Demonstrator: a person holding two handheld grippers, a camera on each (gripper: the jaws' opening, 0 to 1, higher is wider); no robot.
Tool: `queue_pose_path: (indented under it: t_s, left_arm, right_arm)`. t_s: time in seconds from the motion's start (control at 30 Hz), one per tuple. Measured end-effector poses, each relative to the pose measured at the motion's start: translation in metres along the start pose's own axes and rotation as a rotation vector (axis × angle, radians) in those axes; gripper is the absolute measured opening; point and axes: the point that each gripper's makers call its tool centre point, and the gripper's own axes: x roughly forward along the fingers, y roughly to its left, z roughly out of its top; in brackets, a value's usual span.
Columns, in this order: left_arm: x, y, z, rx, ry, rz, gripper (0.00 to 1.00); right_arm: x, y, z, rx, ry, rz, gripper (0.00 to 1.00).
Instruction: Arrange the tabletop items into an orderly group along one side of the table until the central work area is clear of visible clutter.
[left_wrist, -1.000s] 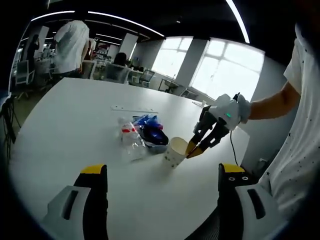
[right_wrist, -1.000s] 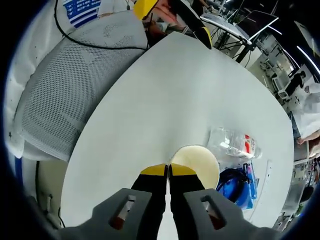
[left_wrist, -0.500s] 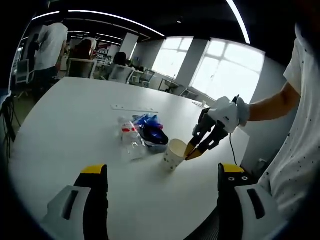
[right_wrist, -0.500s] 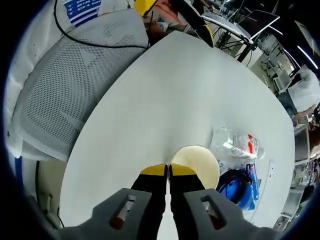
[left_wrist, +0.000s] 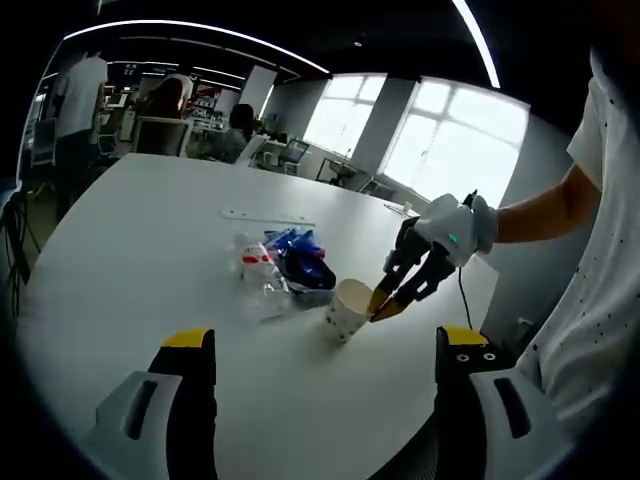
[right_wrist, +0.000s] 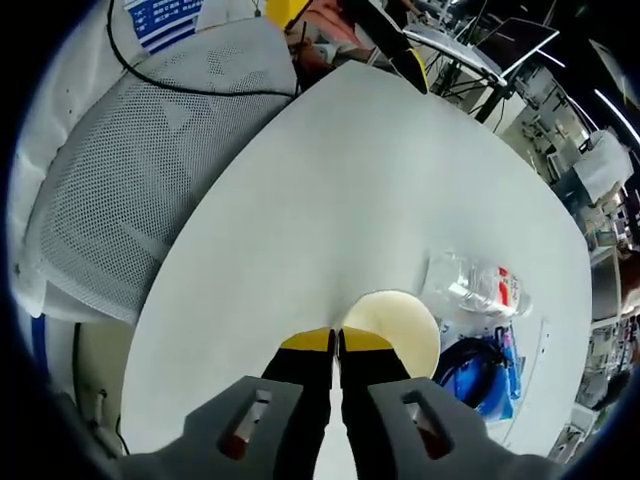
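Left gripper view: the left gripper (left_wrist: 325, 350) hangs above the near edge of the white tabletop (left_wrist: 130, 260), its two jaws wide apart with nothing between them. Near the middle of the tabletop lies a small heap: a clear plastic bottle (left_wrist: 258, 275) with a red-and-white label on its side, touching a blue bag (left_wrist: 303, 262). Just beside the bag, toward the near edge, stands a paper cup (left_wrist: 348, 308), tilted. The right gripper (left_wrist: 385, 300) comes in from the right, held by a person's gloved hand (left_wrist: 455, 225); its yellow-tipped jaws are pinched on the cup's rim. A thin white strip (left_wrist: 268, 217) lies flat beyond the heap, apart from it. People stand by desks past the far edge, with bright windows behind.

Right gripper view: the right gripper (right_wrist: 337, 343) has its jaws drawn together on the near wall of the paper cup (right_wrist: 405, 325), one jaw outside and one at the inner side of the rim. Past the cup lie the clear bottle (right_wrist: 475, 285) and the blue bag (right_wrist: 478, 370), close to it. A mesh chair back (right_wrist: 130, 160) sits against the tabletop edge (right_wrist: 190, 235) on the left. The rest of the surface toward the far corner is bare white.
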Motion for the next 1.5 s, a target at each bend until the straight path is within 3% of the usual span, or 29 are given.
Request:
queue_pose_path:
  t_s: [0.27,0.6,1.5]
  left_arm:
    - [0.000,-0.001,0.000,0.000,-0.001,-0.002,0.93]
    - [0.001,-0.002,0.002,0.007,0.000,-0.008,0.93]
    - [0.009,-0.012,0.013,0.047,0.022,-0.033,0.94]
  right_arm:
    - [0.000,-0.001,0.001,0.015,-0.007,-0.005,0.00]
    - [-0.006,-0.002,0.006,0.057,-0.036,-0.016,0.10]
    - [-0.038,-0.014,0.017,0.277,-0.175,-0.120,0.28]
